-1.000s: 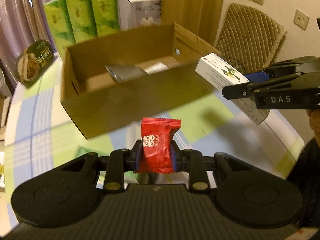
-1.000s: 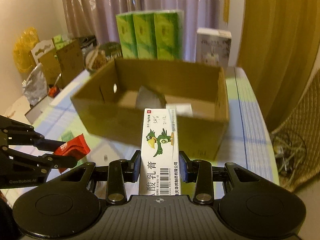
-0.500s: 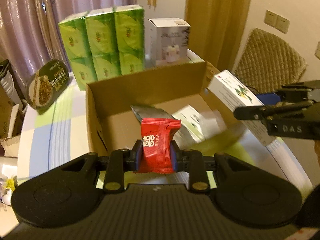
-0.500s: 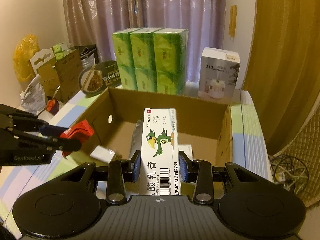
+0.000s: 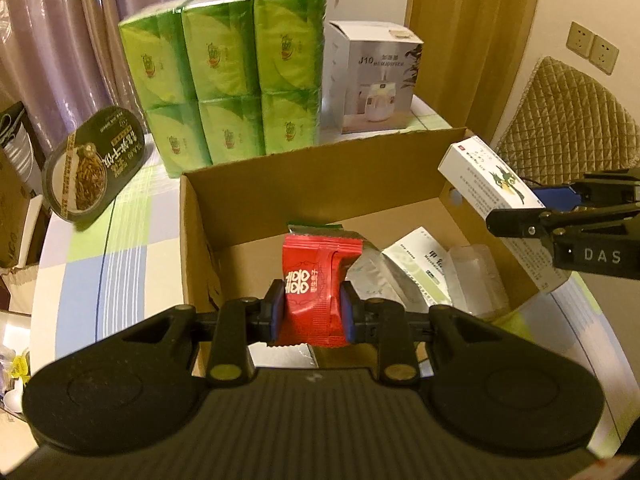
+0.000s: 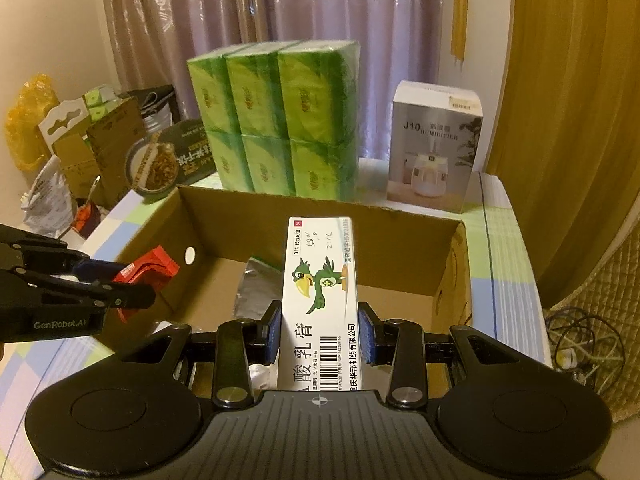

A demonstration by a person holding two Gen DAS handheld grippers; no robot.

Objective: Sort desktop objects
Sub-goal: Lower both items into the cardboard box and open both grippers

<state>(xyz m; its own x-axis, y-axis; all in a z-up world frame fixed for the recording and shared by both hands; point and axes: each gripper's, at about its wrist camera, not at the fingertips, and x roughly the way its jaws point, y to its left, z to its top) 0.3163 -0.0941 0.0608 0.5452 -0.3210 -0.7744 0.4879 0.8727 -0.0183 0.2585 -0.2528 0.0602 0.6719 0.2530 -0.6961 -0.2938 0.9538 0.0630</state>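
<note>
Now both grippers hover over box (image 5: 320, 184): L gripper (image 5: 312, 314) clamps sachet (image 5: 316, 280), R gripper (image 6: 319, 334) clamps carton (image 6: 320, 280), pointing fwd.

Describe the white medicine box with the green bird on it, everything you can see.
The white medicine box is a long, slim carton that looks like thin printed card. It carries a green cartoon bird, Chinese print, a barcode and handwritten marks near its top end. The right gripper clamps it across its narrow width, blue pads on both long sides. It points forward and away from the camera, held in the air above the open cardboard box, touching nothing but the pads.
</note>
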